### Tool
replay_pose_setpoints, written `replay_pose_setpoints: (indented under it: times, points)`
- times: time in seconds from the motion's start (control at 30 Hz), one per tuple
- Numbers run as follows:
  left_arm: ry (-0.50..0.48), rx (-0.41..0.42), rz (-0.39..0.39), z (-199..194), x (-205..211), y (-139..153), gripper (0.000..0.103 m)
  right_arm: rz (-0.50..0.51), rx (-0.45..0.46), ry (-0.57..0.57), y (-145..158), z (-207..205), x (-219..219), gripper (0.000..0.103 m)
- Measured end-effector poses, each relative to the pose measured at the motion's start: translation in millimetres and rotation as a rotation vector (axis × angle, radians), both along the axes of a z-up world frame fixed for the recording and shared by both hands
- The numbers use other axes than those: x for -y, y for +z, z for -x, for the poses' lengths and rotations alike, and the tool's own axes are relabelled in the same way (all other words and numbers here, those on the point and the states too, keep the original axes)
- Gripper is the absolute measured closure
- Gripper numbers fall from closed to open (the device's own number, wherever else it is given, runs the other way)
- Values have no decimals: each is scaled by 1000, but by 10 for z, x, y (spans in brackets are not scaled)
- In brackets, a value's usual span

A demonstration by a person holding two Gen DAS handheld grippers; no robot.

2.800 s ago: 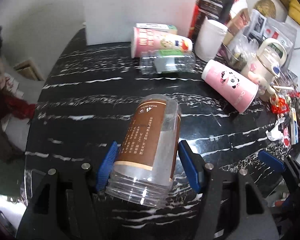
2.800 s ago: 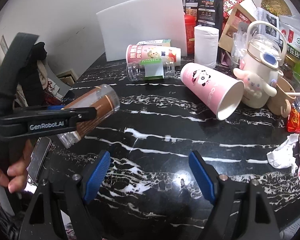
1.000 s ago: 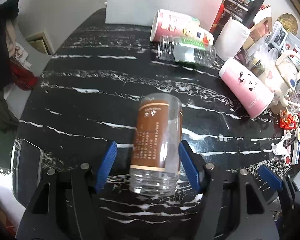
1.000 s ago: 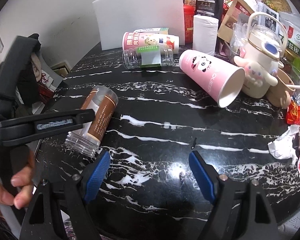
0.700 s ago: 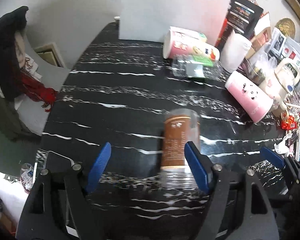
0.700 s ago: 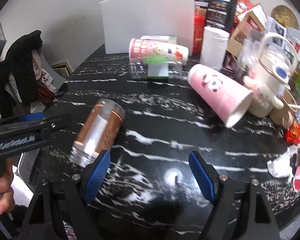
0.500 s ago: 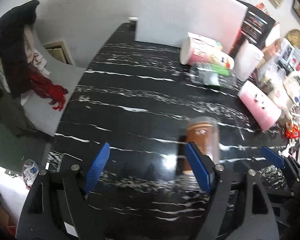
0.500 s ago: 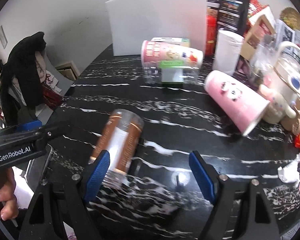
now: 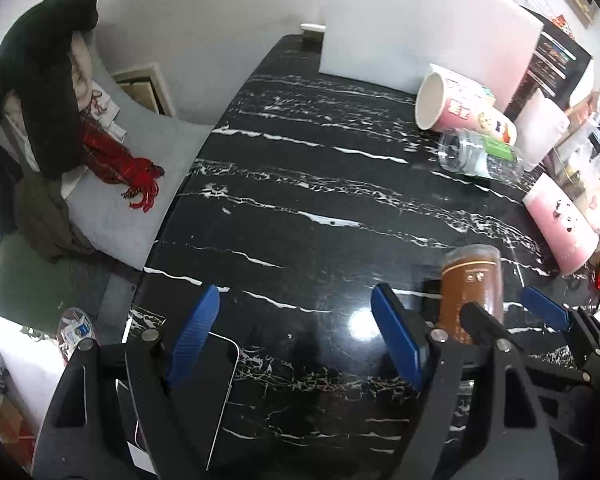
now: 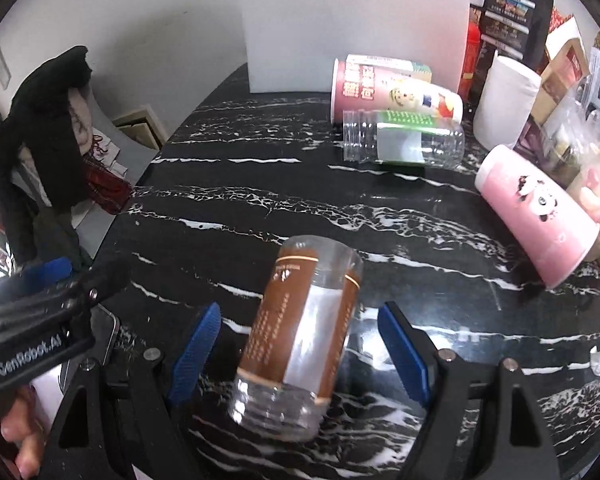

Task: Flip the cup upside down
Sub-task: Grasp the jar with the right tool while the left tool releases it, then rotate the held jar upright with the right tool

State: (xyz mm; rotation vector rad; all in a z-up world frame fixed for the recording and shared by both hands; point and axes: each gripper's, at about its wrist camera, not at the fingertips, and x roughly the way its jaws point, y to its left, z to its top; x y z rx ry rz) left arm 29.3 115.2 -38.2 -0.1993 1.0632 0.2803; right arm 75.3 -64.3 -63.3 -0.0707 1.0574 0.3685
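Left gripper [image 9: 296, 340] withdrawn, right gripper [image 10: 300, 356] jaws now straddling cup [image 10: 300, 344]

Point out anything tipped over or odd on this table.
Four containers lie on their sides: the brown-label jar between the right hand-held gripper pads, a clear jar, and two pink cups.

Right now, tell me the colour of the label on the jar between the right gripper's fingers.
Brown label, with a clear strip; right wrist view shows it best.
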Motion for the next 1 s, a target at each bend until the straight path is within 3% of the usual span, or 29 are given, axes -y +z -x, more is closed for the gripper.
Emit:
replay_pose_setpoints:
  times: [0.53,0.87,0.97,1.0]
  points:
    - [41,-52,-22,-209,-199,-300,25,95,-101,-8,-421,-297,-233,22]
    - [47,-71,-10,-211,-264,-384,25,79,-127,23,-549,-339,-298,22]
    - [38,-77,-10,-214,-240,-406,25,80,-112,38,-551,-327,-305,38]
    - [37,-79,-9,-214,-238,-410,25,81,-110,44,-547,-318,-300,38]
